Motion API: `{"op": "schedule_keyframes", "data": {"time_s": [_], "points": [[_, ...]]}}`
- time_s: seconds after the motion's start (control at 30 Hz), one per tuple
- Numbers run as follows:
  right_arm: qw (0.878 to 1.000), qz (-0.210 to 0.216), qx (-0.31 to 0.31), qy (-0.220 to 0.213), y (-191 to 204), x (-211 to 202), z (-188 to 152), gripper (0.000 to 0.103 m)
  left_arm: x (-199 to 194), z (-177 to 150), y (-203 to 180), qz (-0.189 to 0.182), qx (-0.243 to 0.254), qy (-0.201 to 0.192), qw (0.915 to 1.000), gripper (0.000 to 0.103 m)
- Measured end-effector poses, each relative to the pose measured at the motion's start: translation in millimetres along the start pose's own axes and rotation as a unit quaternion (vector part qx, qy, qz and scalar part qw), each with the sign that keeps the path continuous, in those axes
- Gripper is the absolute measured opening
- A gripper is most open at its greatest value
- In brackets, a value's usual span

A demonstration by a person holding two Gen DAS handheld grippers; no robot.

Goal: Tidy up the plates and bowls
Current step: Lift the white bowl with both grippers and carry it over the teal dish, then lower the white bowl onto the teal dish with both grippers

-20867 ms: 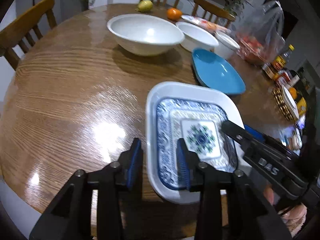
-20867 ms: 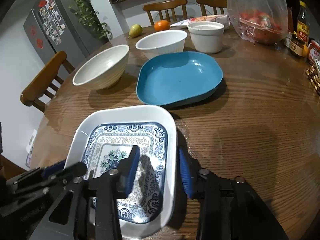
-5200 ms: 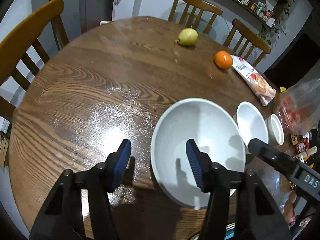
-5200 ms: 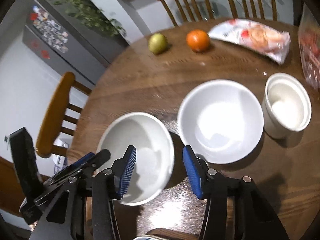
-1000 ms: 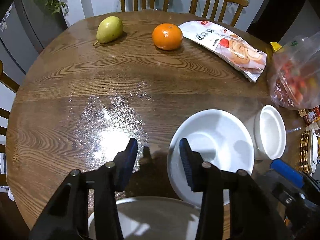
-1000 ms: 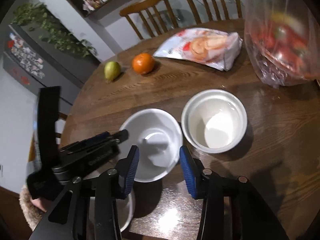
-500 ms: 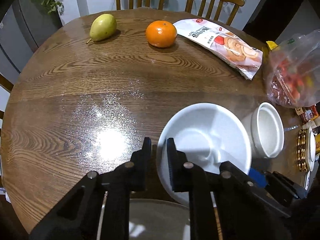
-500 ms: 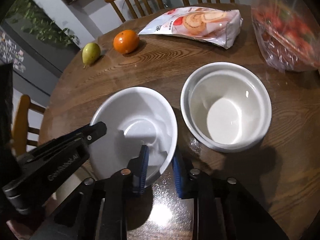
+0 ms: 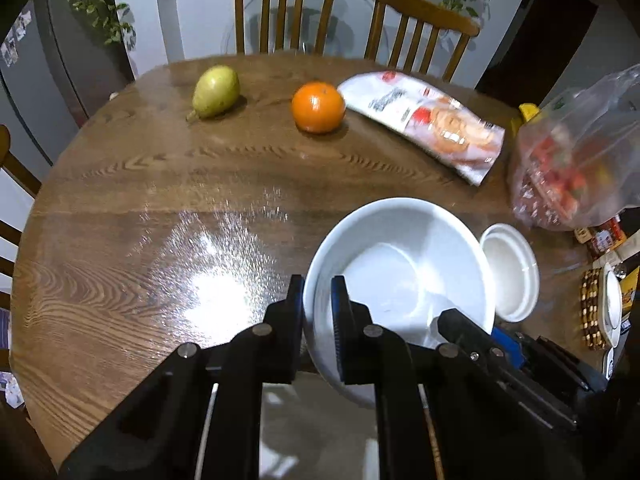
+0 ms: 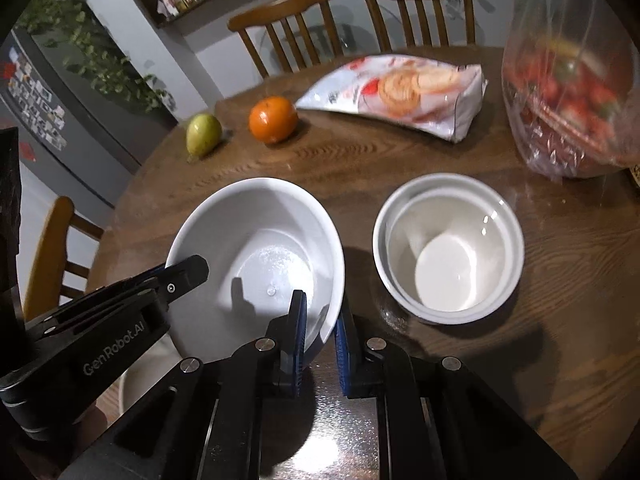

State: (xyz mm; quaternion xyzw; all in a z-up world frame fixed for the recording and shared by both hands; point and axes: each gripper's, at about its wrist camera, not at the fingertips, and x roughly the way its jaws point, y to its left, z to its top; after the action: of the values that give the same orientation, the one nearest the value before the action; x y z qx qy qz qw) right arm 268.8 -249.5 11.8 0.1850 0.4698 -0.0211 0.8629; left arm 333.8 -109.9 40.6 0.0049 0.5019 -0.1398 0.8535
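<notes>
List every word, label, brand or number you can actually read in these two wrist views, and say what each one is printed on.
"GenRobot.AI": white lettering on the body of the left gripper, seen in the right wrist view.
Snack packet: red and dark print beside pictures of rolled cakes, too blurred to read in either view.
Jars and packets at the table's right edge: labels too small to read.
Fridge magnets: no legible text.
Bowls: no markings.

Wooden chairs (image 9: pixel 286 12), grey walls (image 9: pixel 200 8)
</notes>
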Motion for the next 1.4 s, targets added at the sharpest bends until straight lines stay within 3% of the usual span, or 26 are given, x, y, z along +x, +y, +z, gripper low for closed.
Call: {"op": "schedule_keyframes", "data": {"time_s": [0.17, 0.6, 0.93, 1.4], "points": [[0.999, 0.006, -0.011, -0.038, 4.0, -22.9, 1.3, 0.015, -25.6, 0.4, -4.5, -0.007, 0.000, -0.032, 0.9995, 0.011], [0.995, 0.030, -0.057, -0.072, 33.1, -61.9, -10.2, 0.015, -77.5, -30.8, 8.5, 0.009, -0.016, -0.071, 0.9973, 0.011], [0.992, 0.055, -0.101, -0.048, 58.5, -58.5, -26.9, 0.015, -92.2, -63.6, 29.7, 0.027, -0.053, -0.066, 0.9960, 0.011], [0.990, 0.042, -0.132, -0.002, 63.4, -36.3, -48.0, 0.015, -82.4, -101.9, 42.1, 0.013, -0.097, -0.035, 0.9946, 0.011]]}}
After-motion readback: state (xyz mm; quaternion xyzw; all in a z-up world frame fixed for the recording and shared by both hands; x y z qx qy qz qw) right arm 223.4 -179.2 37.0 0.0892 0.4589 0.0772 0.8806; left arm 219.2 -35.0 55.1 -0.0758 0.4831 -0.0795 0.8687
